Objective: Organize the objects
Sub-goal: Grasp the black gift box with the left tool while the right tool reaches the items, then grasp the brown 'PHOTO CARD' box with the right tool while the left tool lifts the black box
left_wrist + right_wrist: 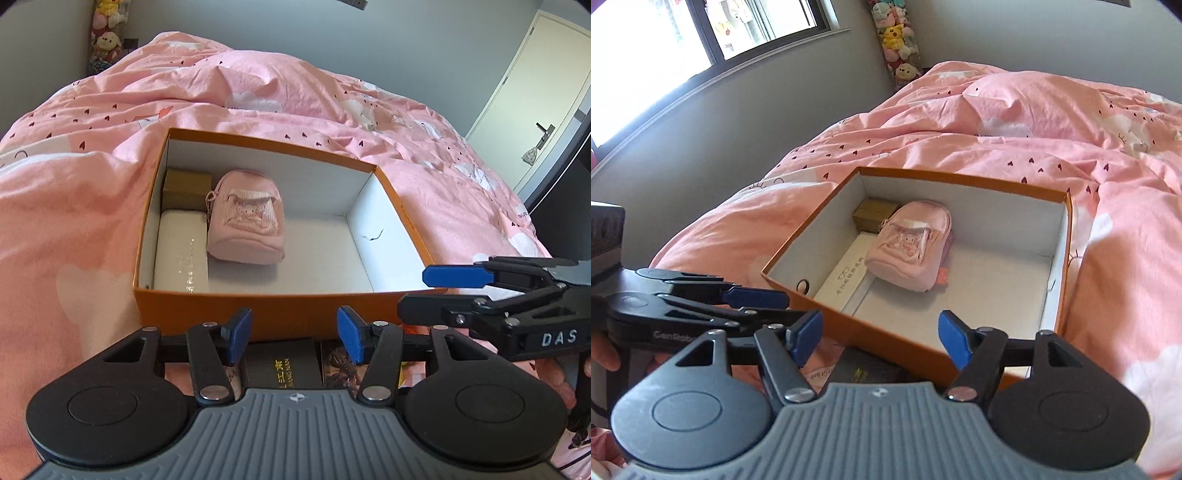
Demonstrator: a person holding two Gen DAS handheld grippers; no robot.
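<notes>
Orange cardboard box [266,306], lidless, white inside, lying on a pink duvet [74,221] printed with small dark hearts.

Contents, all at the box's left end as the left wrist view shows it:
- Pink miniature backpack pouch [245,218], lying on the box floor with its front pocket up and a small bead chain at its left side.
- White flat case [181,251] with a line of gilt lettering, along the left wall and just beside the pouch.
- Brown-gold small box [186,186] in the far left corner, behind the white case.
The rest of the box floor is bare; the right inner wall bears a dark scuff.

Outside the box, against its near wall: dark booklet [282,363] with gold characters, lying on the duvet, and beside it a printed card [338,363], partly hidden by the fingers.

Left gripper [293,334]: blue pads apart, nothing between them, poised over the booklet at the near wall.

Right gripper [881,338]: blue pads wide apart, holding nothing, over the box's near edge.

Surroundings: stack of plush toys [895,37] in the far corner, window [701,29], white door [535,92].
</notes>
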